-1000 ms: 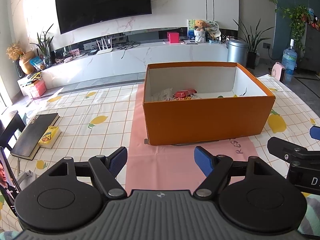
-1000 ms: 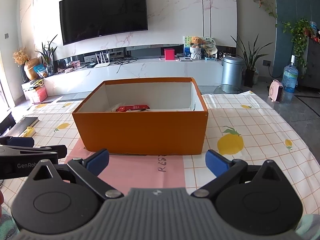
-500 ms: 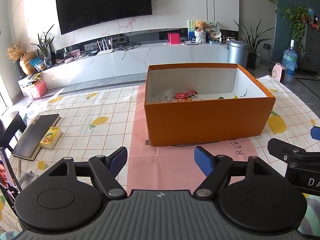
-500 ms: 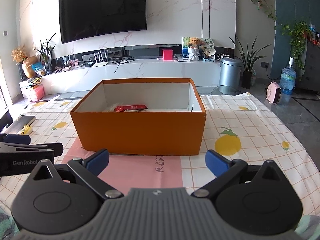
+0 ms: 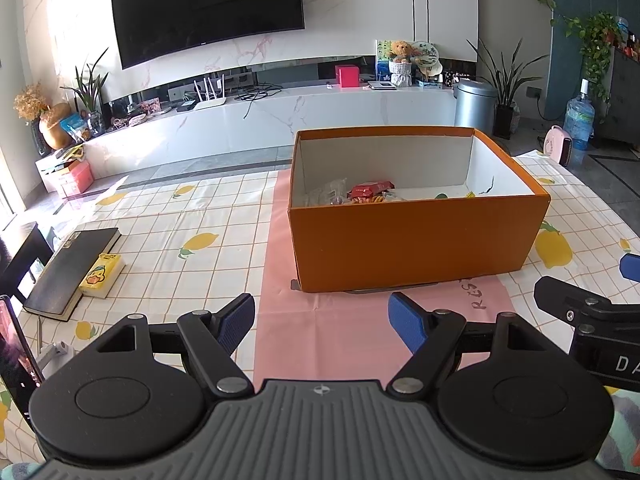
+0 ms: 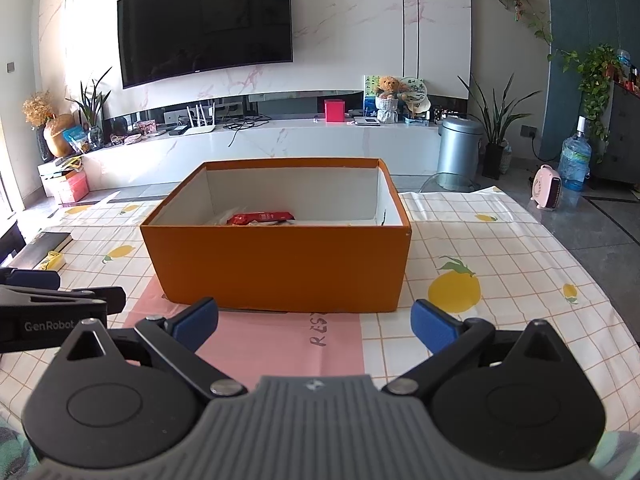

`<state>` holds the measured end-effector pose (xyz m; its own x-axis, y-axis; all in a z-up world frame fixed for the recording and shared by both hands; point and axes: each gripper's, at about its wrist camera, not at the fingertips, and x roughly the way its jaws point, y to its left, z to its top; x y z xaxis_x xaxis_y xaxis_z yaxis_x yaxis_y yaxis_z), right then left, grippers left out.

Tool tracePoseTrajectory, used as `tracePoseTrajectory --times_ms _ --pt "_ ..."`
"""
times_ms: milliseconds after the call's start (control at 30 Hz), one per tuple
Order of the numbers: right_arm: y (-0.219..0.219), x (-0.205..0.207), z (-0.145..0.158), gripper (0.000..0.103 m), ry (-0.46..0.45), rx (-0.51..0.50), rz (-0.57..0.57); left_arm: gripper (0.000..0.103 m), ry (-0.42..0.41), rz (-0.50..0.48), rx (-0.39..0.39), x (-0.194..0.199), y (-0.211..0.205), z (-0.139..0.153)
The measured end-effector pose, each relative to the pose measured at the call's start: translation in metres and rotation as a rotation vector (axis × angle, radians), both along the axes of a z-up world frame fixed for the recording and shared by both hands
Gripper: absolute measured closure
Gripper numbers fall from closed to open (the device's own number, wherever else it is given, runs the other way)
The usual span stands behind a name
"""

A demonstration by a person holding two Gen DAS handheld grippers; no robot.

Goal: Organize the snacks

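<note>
An open orange box stands on a pink mat on the table; it also shows in the right wrist view. Inside lie several snack packets, among them a red packet, also seen in the right wrist view. My left gripper is open and empty, held near the table's front, short of the box. My right gripper is open and empty, beside the left one and also short of the box.
A black book with a yellow pack lies at the table's left edge. A phone on a stand is at the near left. The lemon-print cloth covers the table. A TV console stands behind.
Both grippers have drawn back and risen slightly, so the box looks a little farther. Both stay open and empty.
</note>
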<state>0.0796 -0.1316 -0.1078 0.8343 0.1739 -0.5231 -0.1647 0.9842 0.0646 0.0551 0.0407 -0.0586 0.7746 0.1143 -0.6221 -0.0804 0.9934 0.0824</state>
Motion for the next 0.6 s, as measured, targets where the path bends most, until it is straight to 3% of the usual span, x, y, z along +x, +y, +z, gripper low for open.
tracePoseTrajectory --times_ms 600 --pt "0.0024 -0.0001 -0.0016 0.004 0.006 0.009 0.025 0.014 -0.013 0.008 -0.001 -0.0019 -0.0026 0.0049"
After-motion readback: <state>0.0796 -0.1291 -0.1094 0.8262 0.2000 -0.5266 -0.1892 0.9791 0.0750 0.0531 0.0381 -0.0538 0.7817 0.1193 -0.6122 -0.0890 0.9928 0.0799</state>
